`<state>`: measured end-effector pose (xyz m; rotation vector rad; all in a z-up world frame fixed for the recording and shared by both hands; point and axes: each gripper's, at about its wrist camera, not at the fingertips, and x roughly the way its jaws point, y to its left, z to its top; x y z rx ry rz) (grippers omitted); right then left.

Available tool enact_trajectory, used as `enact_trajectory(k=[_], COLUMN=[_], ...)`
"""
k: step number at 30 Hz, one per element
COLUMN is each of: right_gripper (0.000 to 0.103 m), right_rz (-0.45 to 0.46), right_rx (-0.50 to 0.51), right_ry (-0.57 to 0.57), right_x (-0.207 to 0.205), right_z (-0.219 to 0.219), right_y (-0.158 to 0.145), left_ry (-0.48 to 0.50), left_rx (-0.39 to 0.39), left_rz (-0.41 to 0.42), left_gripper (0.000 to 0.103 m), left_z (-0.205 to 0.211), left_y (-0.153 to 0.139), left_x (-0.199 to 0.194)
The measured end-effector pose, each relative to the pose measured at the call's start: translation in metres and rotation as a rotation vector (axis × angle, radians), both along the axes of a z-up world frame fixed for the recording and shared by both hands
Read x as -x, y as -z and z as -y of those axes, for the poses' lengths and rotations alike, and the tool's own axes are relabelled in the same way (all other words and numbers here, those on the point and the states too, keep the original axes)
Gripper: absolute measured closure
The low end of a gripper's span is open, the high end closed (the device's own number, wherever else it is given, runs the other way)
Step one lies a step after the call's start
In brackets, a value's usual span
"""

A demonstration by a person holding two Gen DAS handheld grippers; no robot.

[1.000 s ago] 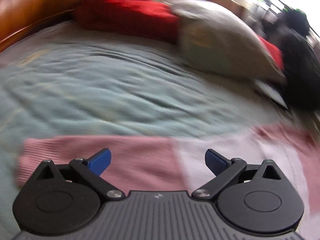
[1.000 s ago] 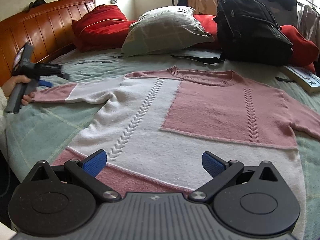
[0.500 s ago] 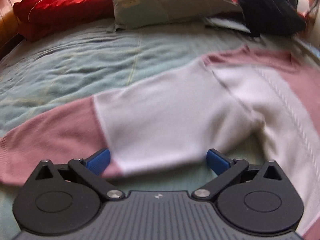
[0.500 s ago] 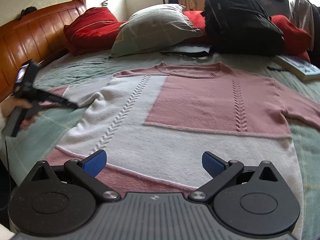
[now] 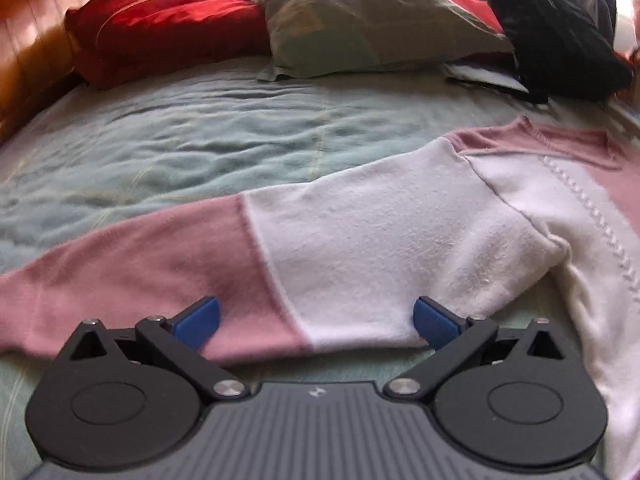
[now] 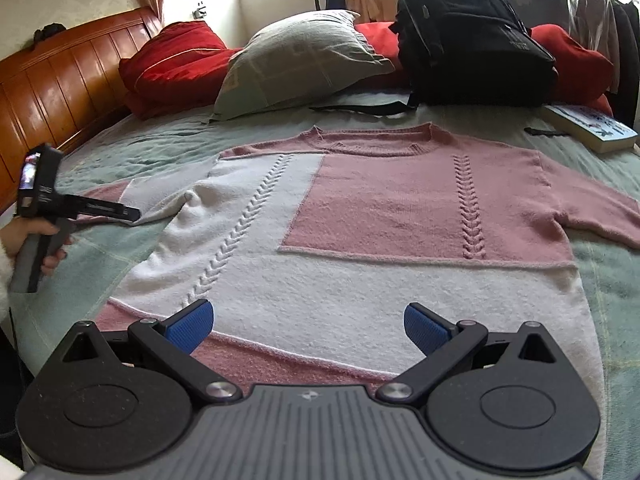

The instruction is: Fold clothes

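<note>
One pink-and-white sweater [image 6: 360, 240] lies flat on the green bedspread [image 5: 180, 140], two grippers at its edges.

The left gripper [image 5: 316, 320], fingers spread wide, sits at the lower edge of the sweater's one outstretched left sleeve [image 5: 280, 260], near where pink meets white. The right gripper [image 6: 308, 326], also spread wide, hangs over the hem. Behind: one grey pillow [image 6: 300, 56], two red cushions [image 6: 176, 64] [image 6: 572, 60], one black backpack [image 6: 472, 48], one book [image 6: 592, 128], one wooden headboard [image 6: 60, 88].
</note>
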<state>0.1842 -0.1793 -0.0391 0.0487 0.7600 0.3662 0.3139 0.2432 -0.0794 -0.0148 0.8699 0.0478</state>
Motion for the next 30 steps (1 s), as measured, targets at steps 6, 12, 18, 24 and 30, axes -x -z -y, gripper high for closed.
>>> enact_trajectory(k=[6, 12, 18, 24, 30], right_gripper=[0.000, 0.000, 0.000, 0.000, 0.000], right_rz=[0.010, 0.006, 0.011, 0.002, -0.008], right_rx=[-0.003, -0.001, -0.003, -0.031, -0.070], right_ry=[-0.007, -0.015, -0.032, -0.025, -0.025], right_x=[0.002, 0.002, -0.002, -0.002, -0.006], right_z=[-0.004, 0.000, -0.002, 0.006, 0.019], right_y=[-0.002, -0.001, -0.001, 0.002, 0.007], left_ry=[0.031, 0.060, 0.045, 0.155, 0.161], left_rx=[0.050, 0.024, 0.163, 0.550, 0.572], left_rz=[0.055, 0.010, 0.009, -0.074, -0.201], left_gripper=[0.001, 0.001, 0.001, 0.001, 0.001], left_z=[0.007, 0.013, 0.031, 0.090, 0.137], left_y=[-0.013, 0.006, -0.039, -0.049, -0.018], left_x=[-0.016, -0.007, -0.030, -0.078, -0.101])
